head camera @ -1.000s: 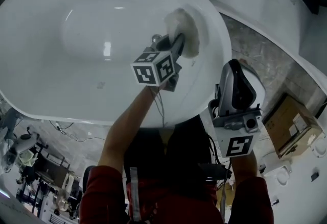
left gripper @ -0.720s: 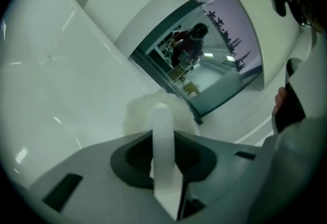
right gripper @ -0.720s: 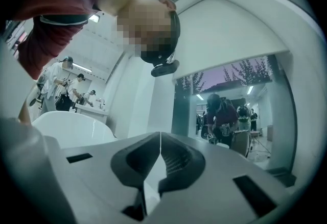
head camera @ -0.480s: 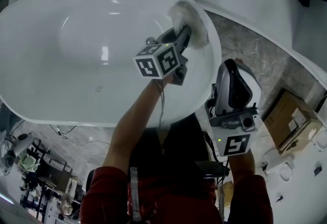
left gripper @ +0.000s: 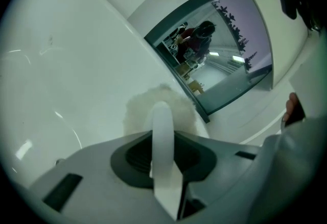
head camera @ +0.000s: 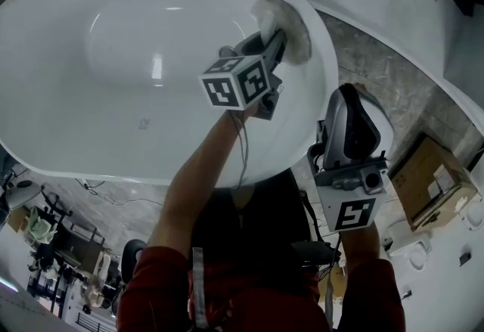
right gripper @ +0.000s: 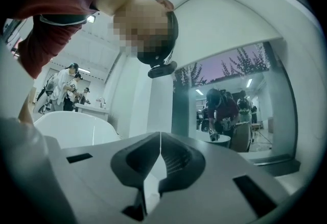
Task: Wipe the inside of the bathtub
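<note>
The white oval bathtub (head camera: 113, 107) fills the upper left of the head view. My left gripper (head camera: 274, 41) reaches into it and is shut on a fluffy white cloth (head camera: 286, 26), which presses against the tub's right inner wall just below the rim. In the left gripper view the cloth (left gripper: 140, 110) bulges round the closed jaws of the left gripper (left gripper: 162, 109), against the smooth tub wall (left gripper: 61, 65). My right gripper (head camera: 346, 96) hangs outside the tub by the person's torso, shut and empty (right gripper: 160, 135).
A cardboard box (head camera: 431, 179) sits on the speckled floor (head camera: 378, 73) right of the tub. Cluttered equipment (head camera: 45, 240) lies at the lower left. A glass pane (left gripper: 219, 49) beyond the tub's rim shows people in a room behind.
The left gripper has slid the cloth farther up along the tub's right inner wall, toward the rim. The right gripper has stayed about where it was.
</note>
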A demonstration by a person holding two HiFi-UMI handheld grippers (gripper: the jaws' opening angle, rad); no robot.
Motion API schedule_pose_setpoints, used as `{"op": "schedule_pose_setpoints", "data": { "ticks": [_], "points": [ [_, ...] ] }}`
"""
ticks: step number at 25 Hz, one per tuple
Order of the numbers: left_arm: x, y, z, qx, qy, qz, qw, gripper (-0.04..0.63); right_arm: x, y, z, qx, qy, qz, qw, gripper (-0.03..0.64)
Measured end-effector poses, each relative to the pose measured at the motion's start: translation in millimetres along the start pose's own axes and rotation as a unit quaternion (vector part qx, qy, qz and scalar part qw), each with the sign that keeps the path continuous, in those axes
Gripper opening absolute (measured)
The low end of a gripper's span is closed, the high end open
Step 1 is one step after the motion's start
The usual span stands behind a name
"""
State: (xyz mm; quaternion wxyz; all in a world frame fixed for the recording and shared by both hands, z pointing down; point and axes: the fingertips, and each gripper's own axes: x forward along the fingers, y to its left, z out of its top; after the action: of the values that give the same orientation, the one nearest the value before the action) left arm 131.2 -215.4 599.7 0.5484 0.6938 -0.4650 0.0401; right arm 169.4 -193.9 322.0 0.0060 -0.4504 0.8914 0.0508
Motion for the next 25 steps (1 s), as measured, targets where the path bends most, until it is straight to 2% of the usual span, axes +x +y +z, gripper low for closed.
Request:
{"op": "schedule_pose_setpoints", "data": {
  "ticks": [5,9,14,19,25],
  "points": [
    [18,42,-14,-0.005,0.008,0.026,0.9996,0.094,4,6,-30,0.015,0.002,0.013,1.0,0.012],
    [35,81,-26,0.007,0.017,0.052,0.9985,0.094,4,23,-48,-0.005,-0.009,0.047,0.999,0.012],
    [57,147,-49,0.011,0.038,0.102,0.994,0.094,8,47,-79,0.015,-0.005,0.072,0.997,0.012],
    [75,209,-69,0.019,0.055,0.165,0.9846,0.094,15,56,-105,0.027,0.014,0.07,0.997,0.012],
    [90,278,-92,0.032,0.106,0.242,0.9639,0.094,23,65,-137,0.038,0.04,0.064,0.996,0.012]
  ]
}}
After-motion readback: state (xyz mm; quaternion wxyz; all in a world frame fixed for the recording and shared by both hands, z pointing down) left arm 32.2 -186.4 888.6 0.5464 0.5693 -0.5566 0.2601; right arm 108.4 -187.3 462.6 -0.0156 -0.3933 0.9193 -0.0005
